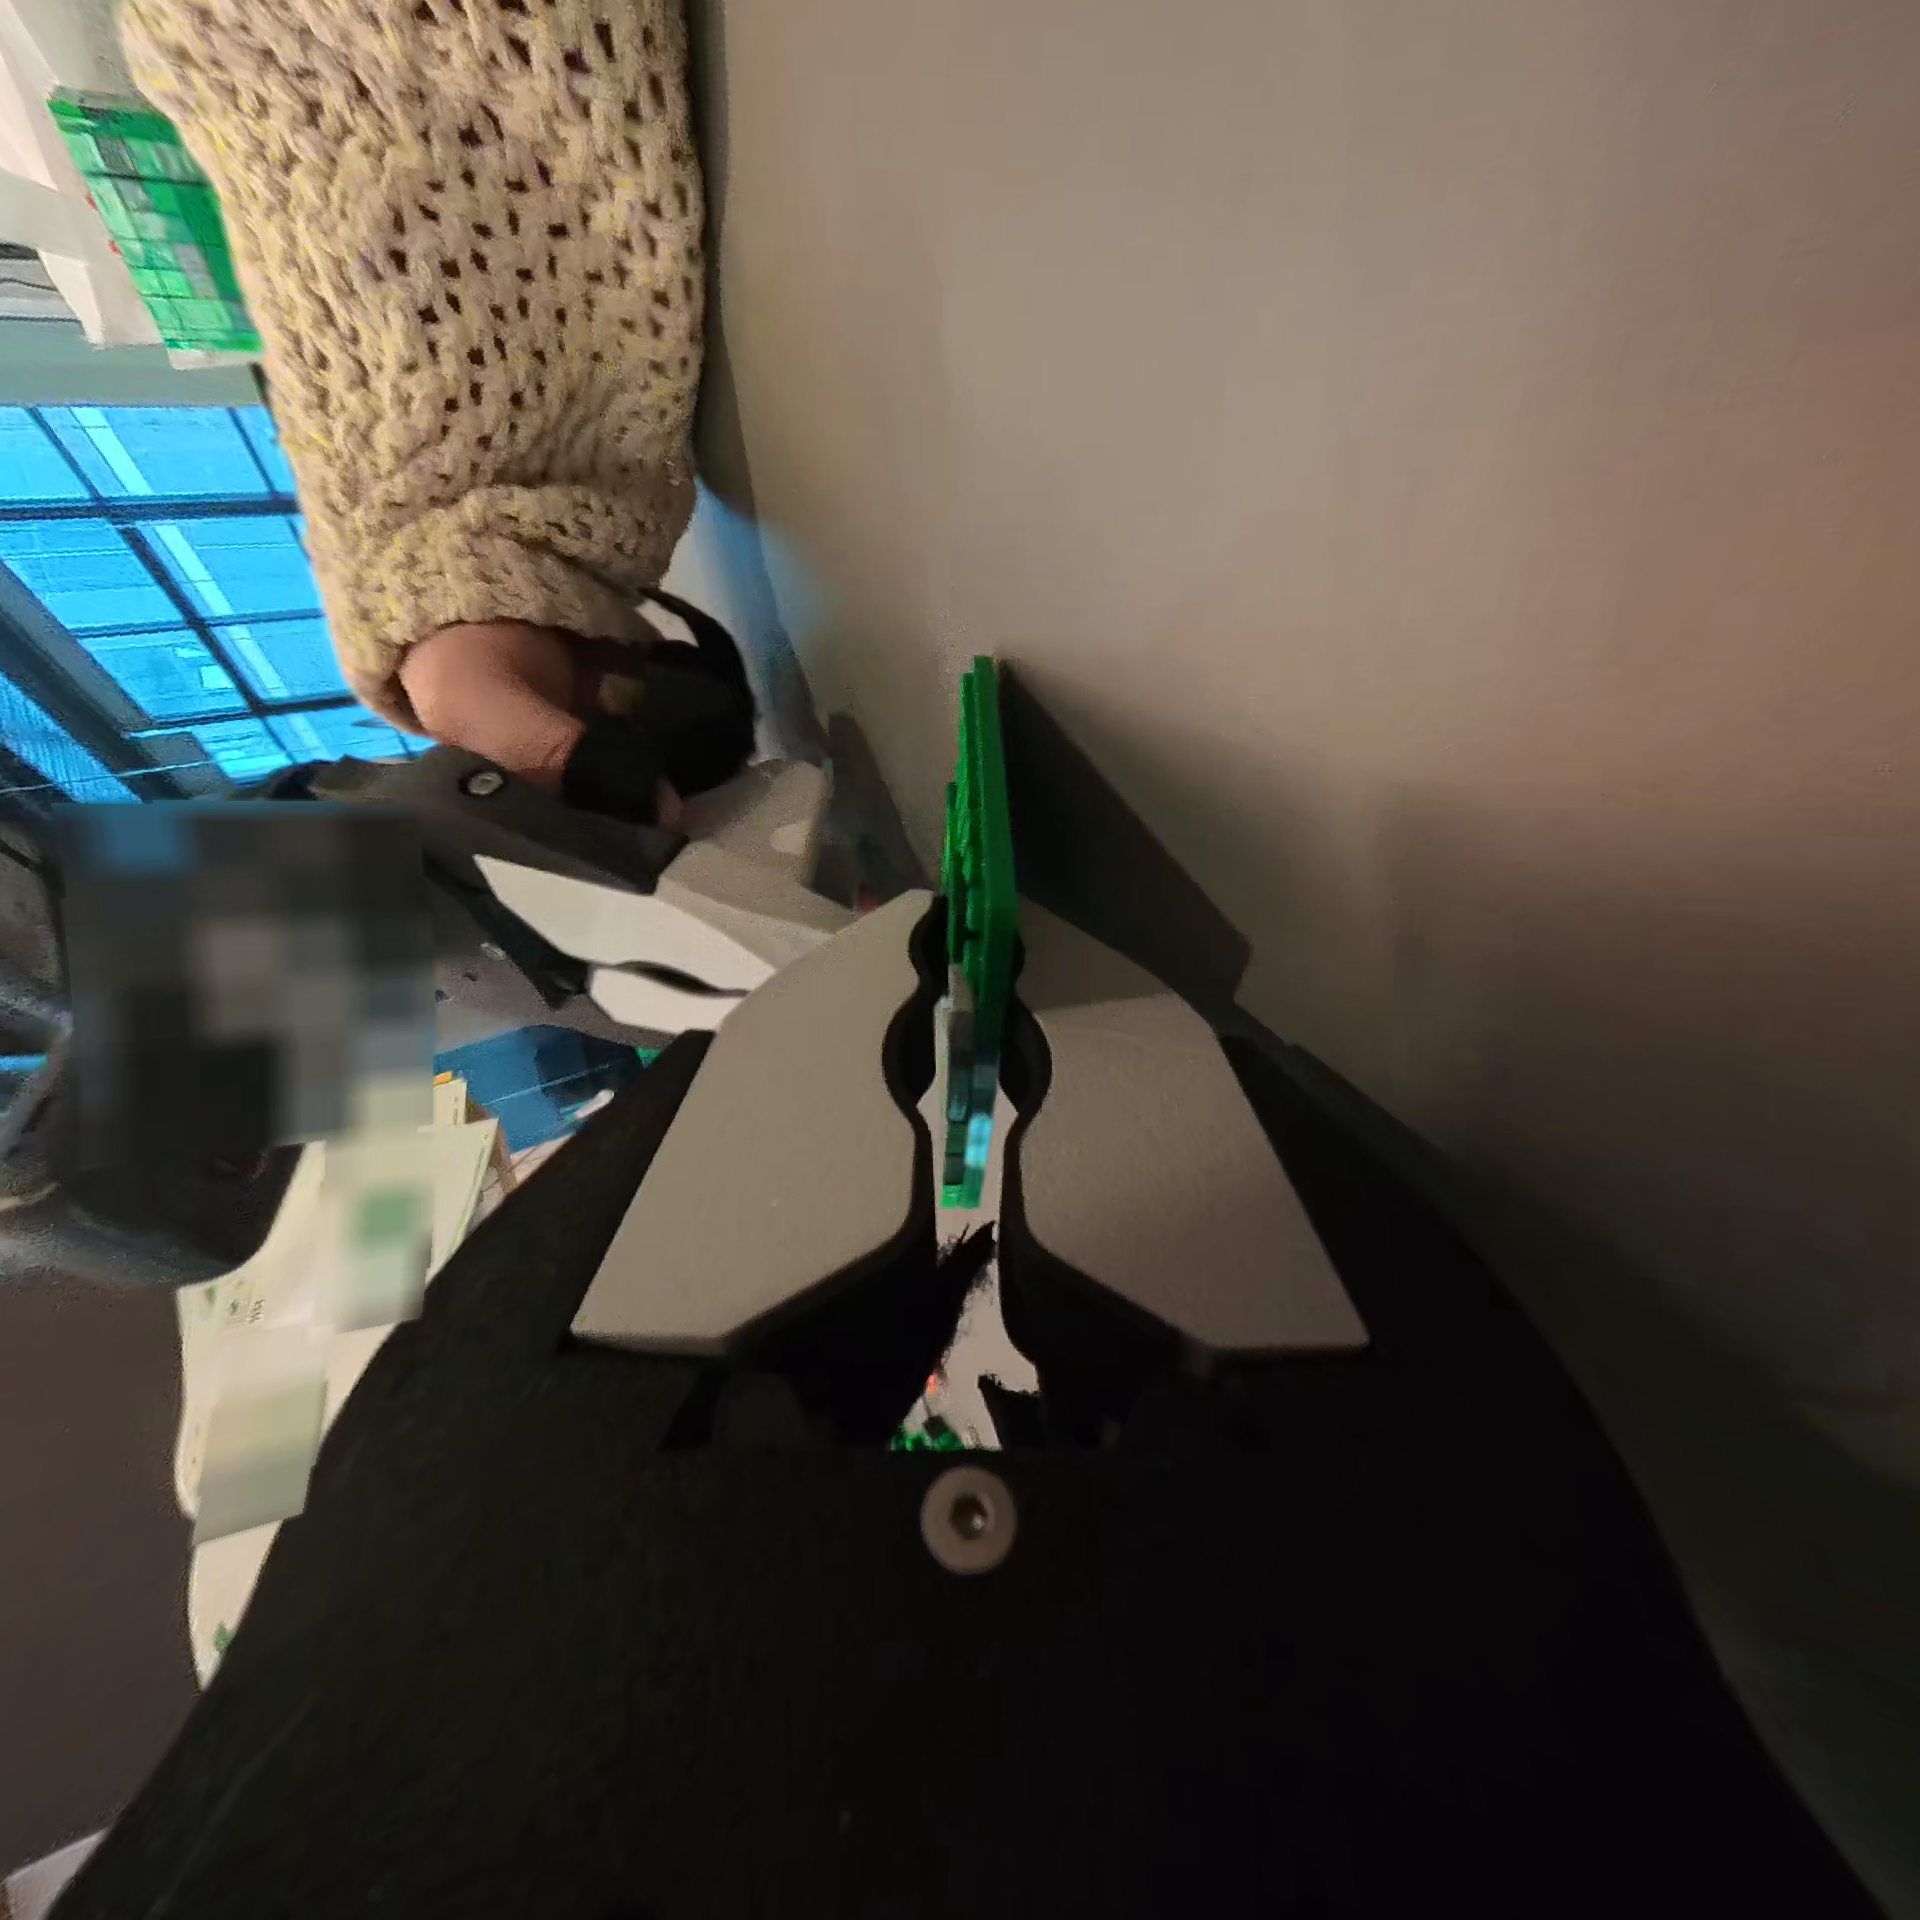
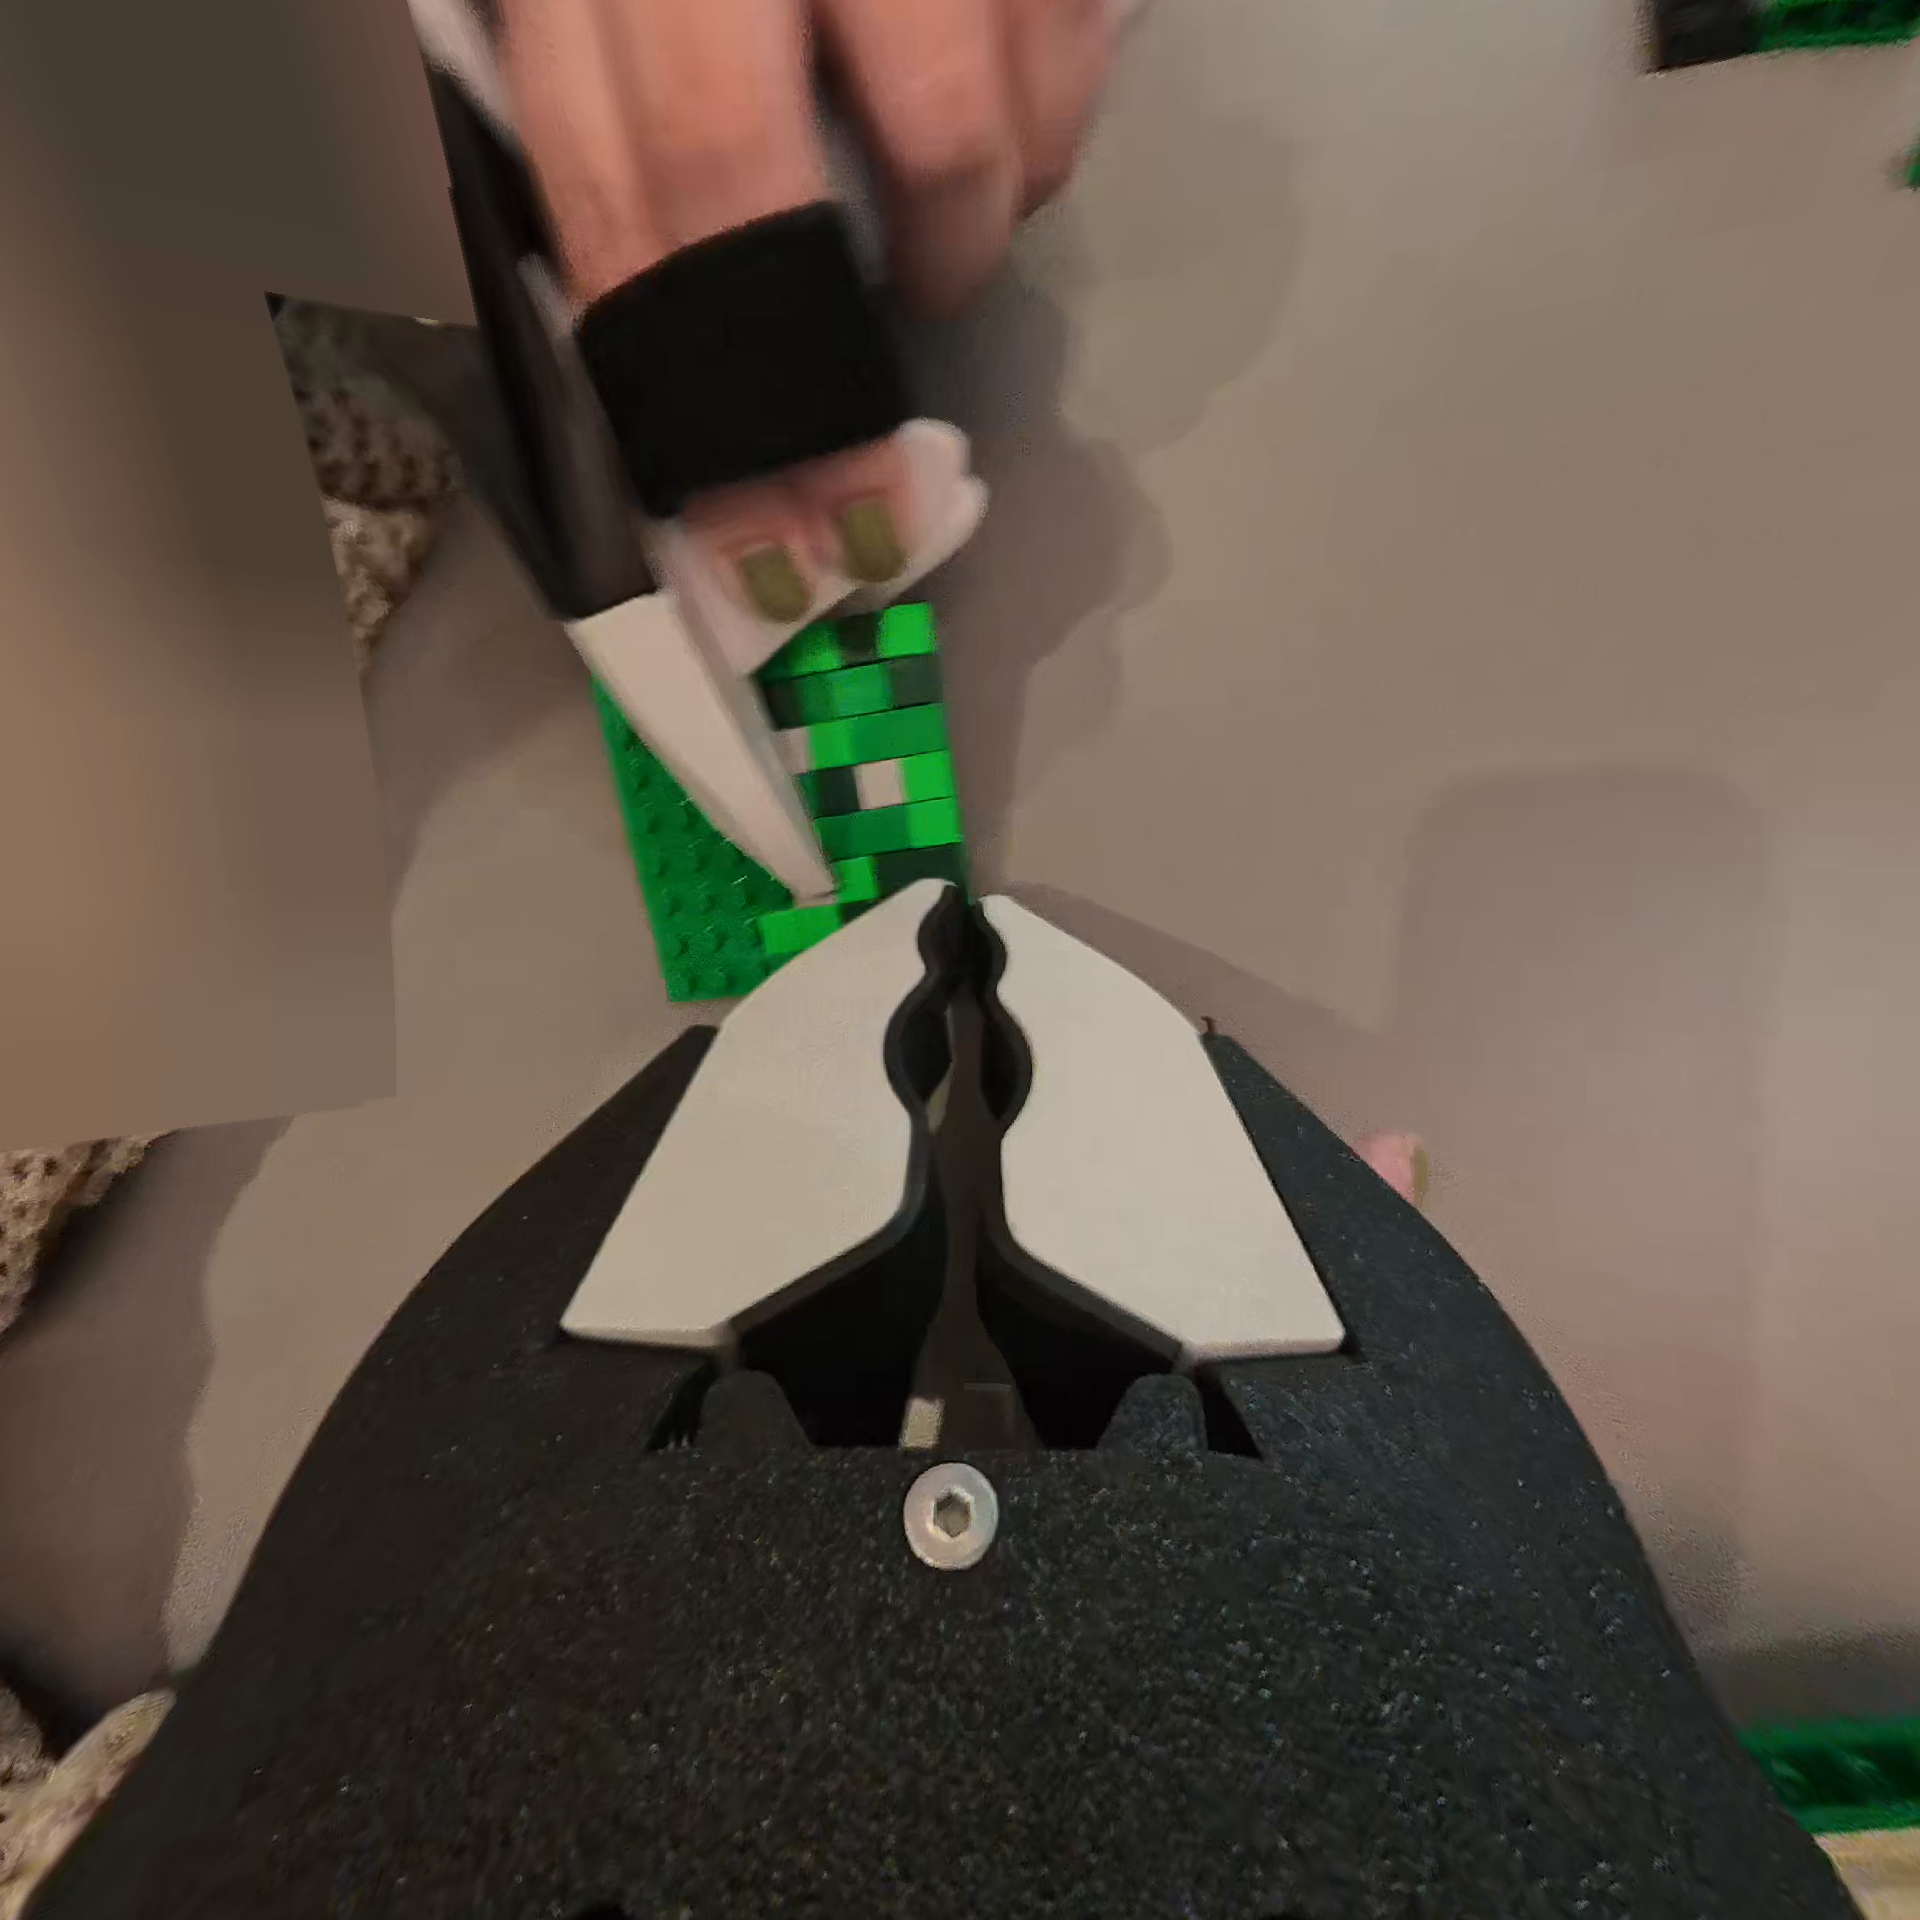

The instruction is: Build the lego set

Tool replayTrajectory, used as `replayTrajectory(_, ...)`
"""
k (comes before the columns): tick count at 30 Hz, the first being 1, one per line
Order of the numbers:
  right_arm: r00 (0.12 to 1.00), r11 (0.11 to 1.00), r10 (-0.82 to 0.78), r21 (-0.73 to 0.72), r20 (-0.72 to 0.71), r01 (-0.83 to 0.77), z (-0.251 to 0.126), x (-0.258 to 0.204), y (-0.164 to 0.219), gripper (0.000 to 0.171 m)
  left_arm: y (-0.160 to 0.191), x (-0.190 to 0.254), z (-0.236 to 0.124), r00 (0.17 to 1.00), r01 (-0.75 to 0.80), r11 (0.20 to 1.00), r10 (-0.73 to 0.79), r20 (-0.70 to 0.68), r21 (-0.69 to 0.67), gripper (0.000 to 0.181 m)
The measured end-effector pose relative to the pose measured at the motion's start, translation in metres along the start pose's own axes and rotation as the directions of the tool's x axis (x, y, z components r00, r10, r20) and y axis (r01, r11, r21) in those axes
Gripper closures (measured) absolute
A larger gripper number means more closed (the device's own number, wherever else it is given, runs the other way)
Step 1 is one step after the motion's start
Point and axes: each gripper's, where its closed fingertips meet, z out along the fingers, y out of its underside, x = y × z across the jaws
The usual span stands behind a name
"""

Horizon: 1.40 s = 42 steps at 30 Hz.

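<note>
In the left wrist view my left gripper (image 1: pixel 977 935) is shut on a green baseplate (image 1: pixel 985 810), which I see edge-on. It stands upright on the grey table (image 1: pixel 1455 520), with both pads pressed on its faces. In the right wrist view the same plate (image 2: pixel 686 904) shows its studs and a strip of light green, dark green and white tiles (image 2: pixel 883 748). A white finger (image 2: pixel 717 758) of the left gripper lies across the plate, under a hand. My right gripper (image 2: pixel 966 909) is shut with nothing between its pads. Its tips are at the lower right corner of the tiled strip.
A hand in a knitted sleeve (image 1: pixel 468 312) holds the right gripper (image 1: pixel 644 914) left of the plate. A green printed sheet (image 1: pixel 145 218) and paper booklets (image 1: pixel 312 1299) lie at the left. Loose green pieces sit at the lower right (image 2: pixel 1839 1766) and top right (image 2: pixel 1766 31).
</note>
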Motion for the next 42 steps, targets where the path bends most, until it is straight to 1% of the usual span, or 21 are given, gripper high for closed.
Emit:
replayTrajectory(2,1.000,1.000,0.010,0.014,0.007,-0.010,-0.001,0.000,0.001,0.171,0.000,-0.001,0.000,1.000,0.000,1.000,0.000,0.000,0.001,0.175)
replayTrajectory(3,0.999,1.000,-0.022,0.013,-0.029,0.022,-0.002,0.002,0.001,0.171,0.002,-0.001,0.001,1.000,0.008,1.000,-0.008,0.000,-0.005,0.175)
replayTrajectory(5,0.985,0.995,-0.096,0.013,-0.141,0.099,-0.003,0.009,-0.001,0.145,0.009,-0.002,0.001,0.999,0.043,0.998,-0.043,-0.002,-0.036,0.175)
replayTrajectory(6,0.977,0.991,-0.129,0.013,-0.171,0.133,-0.004,0.008,-0.002,0.135,0.010,-0.004,0.001,0.997,0.080,0.996,-0.080,-0.001,-0.038,0.175)
replayTrajectory(8,0.933,0.975,-0.204,0.018,-0.296,0.219,-0.012,0.012,-0.006,0.130,0.013,-0.008,0.001,0.980,0.201,0.979,-0.201,-0.003,-0.040,0.175)
replayTrajectory(10,0.919,0.972,-0.217,0.018,-0.329,0.235,-0.016,0.005,-0.004,0.134,0.014,-0.011,0.002,0.955,0.296,0.955,-0.297,-0.021,-0.032,0.175)
replayTrajectory(13,0.921,0.977,-0.190,0.030,-0.339,0.213,-0.019,0.000,-0.003,0.137,0.016,-0.011,0.003,0.936,0.349,0.937,-0.350,-0.038,-0.034,0.175)
replayTrajectory(15,0.932,0.981,-0.171,0.031,-0.319,0.190,-0.020,-0.002,-0.003,0.137,0.016,-0.012,0.003,0.930,0.361,0.932,-0.363,-0.056,-0.041,0.175)
replayTrajectory(19,0.970,0.993,-0.084,0.058,-0.230,0.100,-0.020,-0.006,-0.002,0.135,0.015,-0.013,0.004,0.909,0.396,0.917,-0.400,-0.117,-0.055,0.175)
replayTrajectory(25,0.958,0.993,-0.117,-0.035,-0.260,0.112,-0.018,-0.008,0.006,0.133,0.013,-0.013,0.007,0.903,0.381,0.921,-0.391,-0.177,-0.085,0.174)
replayTrajectory(27,0.963,0.995,-0.101,-0.015,-0.250,0.101,-0.019,-0.009,0.006,0.134,0.012,-0.013,0.008,0.907,0.369,0.925,-0.379,-0.181,-0.090,0.175)
replayTrajectory(30,0.984,0.995,-0.028,0.089,-0.174,0.044,-0.021,-0.015,-0.001,0.134,0.012,-0.015,0.008,0.897,0.390,0.917,-0.399,-0.193,-0.082,0.175)
replayTrajectory(33,0.979,0.998,-0.047,0.039,-0.198,0.056,-0.017,-0.012,0.003,0.133,0.011,-0.014,0.009,0.905,0.364,0.927,-0.374,-0.202,-0.086,0.175)
replayTrajectory(36,0.966,0.997,-0.076,-0.017,-0.246,0.074,-0.017,-0.009,0.006,0.126,0.009,-0.012,0.010,0.909,0.350,0.932,-0.361,-0.207,-0.091,0.174)
replayTrajectory(38,0.937,0.992,-0.122,-0.065,-0.326,0.106,-0.020,-0.003,0.006,0.122,0.010,-0.012,0.010,0.912,0.340,0.934,-0.356,-0.204,-0.106,0.174)
replayTrajectory(39,0.873,0.983,-0.171,-0.141,-0.456,0.119,-0.029,0.014,0.010,0.125,0.007,-0.013,0.008,0.909,0.352,0.932,-0.363,-0.206,-0.086,0.175)
replayTrajectory(40,0.795,0.965,-0.240,-0.225,-0.557,0.134,-0.040,0.030,0.015,0.129,0.000,-0.015,0.006,0.893,0.390,0.920,-0.390,-0.224,-0.047,0.175)
replayTrajectory(41,0.789,0.968,-0.232,-0.214,-0.569,0.131,-0.044,0.031,0.013,0.132,-0.001,-0.015,0.005,0.883,0.410,0.911,-0.408,-0.233,-0.042,0.175)
replayTrajectory(42,0.820,0.982,-0.182,-0.134,-0.542,0.130,-0.045,0.025,0.000,0.136,0.004,-0.014,0.005,0.896,0.381,0.922,-0.388,-0.218,-0.072,0.175)
